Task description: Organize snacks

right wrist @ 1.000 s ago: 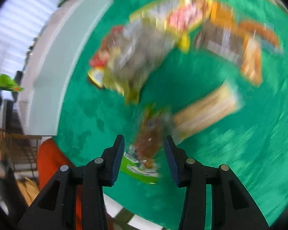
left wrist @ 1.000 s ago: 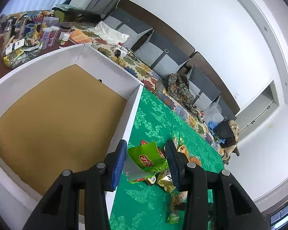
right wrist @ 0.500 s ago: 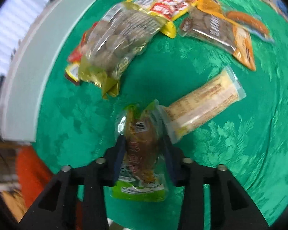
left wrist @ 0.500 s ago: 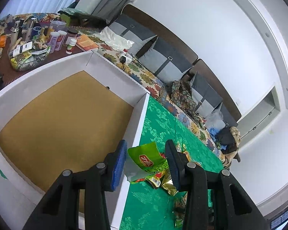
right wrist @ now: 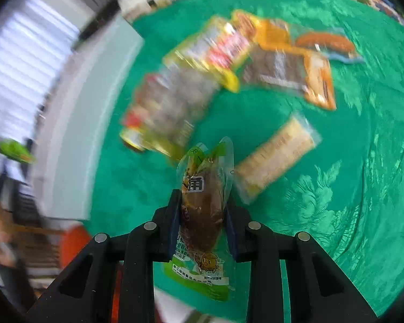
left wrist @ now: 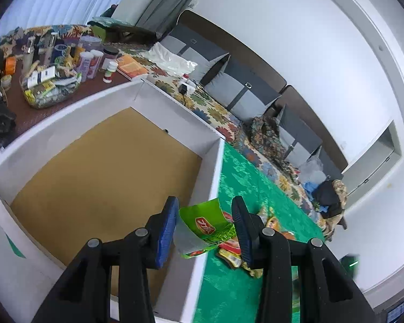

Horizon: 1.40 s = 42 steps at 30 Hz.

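Observation:
My left gripper [left wrist: 204, 227] is shut on a green snack packet [left wrist: 202, 226] and holds it above the right wall of a white box [left wrist: 212, 172] with a brown cardboard floor. My right gripper [right wrist: 202, 215] is shut on a brown snack in a green and clear packet [right wrist: 202, 210], lifted above the green tablecloth [right wrist: 336, 188]. Below it lie a pale wafer packet [right wrist: 274, 158], a yellow and red packet [right wrist: 215, 51], a packet of brown balls [right wrist: 164, 110] and an orange and brown packet [right wrist: 291, 72], all blurred.
More loose snacks [left wrist: 234, 253] lie on the green cloth just right of the box. A brown table with bottles and a glass bowl [left wrist: 51, 86] stands behind the box. A sofa with grey cushions [left wrist: 242, 94] runs along the far wall.
My right gripper closed on the brown snack packet and lifted it off the cloth. My left gripper carried the green packet further left, over the box wall.

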Motion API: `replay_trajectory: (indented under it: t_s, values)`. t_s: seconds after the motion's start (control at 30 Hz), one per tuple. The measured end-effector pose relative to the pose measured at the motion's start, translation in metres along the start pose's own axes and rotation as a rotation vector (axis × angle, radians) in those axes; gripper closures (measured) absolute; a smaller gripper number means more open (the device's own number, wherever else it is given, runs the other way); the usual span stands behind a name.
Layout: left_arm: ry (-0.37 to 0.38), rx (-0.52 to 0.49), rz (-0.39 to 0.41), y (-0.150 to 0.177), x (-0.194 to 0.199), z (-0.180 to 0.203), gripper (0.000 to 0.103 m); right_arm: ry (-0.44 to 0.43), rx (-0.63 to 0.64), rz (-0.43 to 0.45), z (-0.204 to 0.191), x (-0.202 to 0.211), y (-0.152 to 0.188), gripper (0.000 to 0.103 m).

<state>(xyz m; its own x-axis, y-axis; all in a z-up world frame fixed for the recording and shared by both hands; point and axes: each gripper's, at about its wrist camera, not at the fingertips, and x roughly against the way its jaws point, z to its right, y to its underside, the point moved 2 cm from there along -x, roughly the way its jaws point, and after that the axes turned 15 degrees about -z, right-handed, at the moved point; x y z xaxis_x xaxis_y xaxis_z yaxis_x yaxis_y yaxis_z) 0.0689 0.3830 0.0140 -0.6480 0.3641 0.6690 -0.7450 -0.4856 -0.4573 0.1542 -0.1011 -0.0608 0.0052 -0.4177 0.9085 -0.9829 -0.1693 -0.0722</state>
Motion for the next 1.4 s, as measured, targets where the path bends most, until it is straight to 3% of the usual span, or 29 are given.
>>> replay_trajectory:
  t_s: [0.13,0.23,0.37,0.47,0.5,0.53,0.57,0.6,0.63,0.7,0.8,0.9,1.07,1.17,1.2,1.3,1.4]
  values:
    - [-0.060,-0.004,-0.011,-0.005,0.003,-0.013,0.062,-0.115,0.093,0.076,-0.060,0.040,-0.022,0.073]
    - [-0.122,0.002,-0.027,-0.006,0.002,-0.029,0.062,-0.199,0.205,0.111,-0.133,0.052,-0.046,0.073]
    - [-0.222,0.026,-0.050,-0.004,0.001,-0.055,0.062,-0.248,0.319,0.123,-0.227,0.035,-0.068,0.073]
    - [-0.261,0.060,-0.057,-0.002,0.001,-0.073,0.060,-0.265,0.370,0.119,-0.275,0.010,-0.085,0.072]
    - [-0.266,0.079,-0.061,-0.001,0.001,-0.080,0.051,-0.266,0.380,0.115,-0.288,-0.002,-0.090,0.068]
    - [-0.268,0.094,-0.067,-0.001,0.001,-0.085,0.030,-0.267,0.386,0.116,-0.298,-0.003,-0.084,0.058]
    - [-0.274,0.112,-0.070,-0.001,0.000,-0.090,0.019,-0.266,0.386,0.119,-0.305,-0.013,-0.087,0.055]
    - [-0.281,0.122,-0.060,0.000,0.001,-0.093,0.010,-0.259,0.376,0.106,-0.309,-0.022,-0.090,0.043]
    - [-0.288,0.128,-0.048,0.001,0.003,-0.093,0.009,-0.253,0.367,0.095,-0.310,-0.024,-0.087,0.042]
    - [-0.303,0.111,-0.045,0.003,0.001,-0.088,0.009,-0.251,0.341,0.090,-0.304,-0.024,-0.086,0.042]
    - [-0.369,0.020,-0.006,0.008,-0.008,-0.059,0.009,-0.192,0.321,0.161,-0.283,-0.013,-0.083,0.043]
    - [-0.372,-0.123,0.051,0.012,-0.027,-0.012,0.009,-0.033,0.313,0.261,-0.236,-0.006,-0.065,0.043]
    - [-0.467,-0.332,0.007,0.011,-0.095,0.042,0.009,0.261,0.261,0.347,-0.116,-0.007,-0.012,0.043]
    - [-0.479,-0.335,-0.136,0.010,-0.144,0.048,0.010,0.359,0.158,0.364,-0.034,0.002,0.019,0.043]
    - [-0.466,-0.322,-0.178,0.011,-0.154,0.052,0.015,0.383,0.123,0.368,-0.009,0.006,0.026,0.043]
    - [-0.448,-0.351,-0.161,0.020,-0.160,0.063,0.017,0.458,-0.002,0.385,0.066,0.023,0.050,0.043]
    - [-0.433,-0.329,-0.162,0.032,-0.158,0.068,0.026,0.518,-0.109,0.411,0.129,0.042,0.073,0.043]
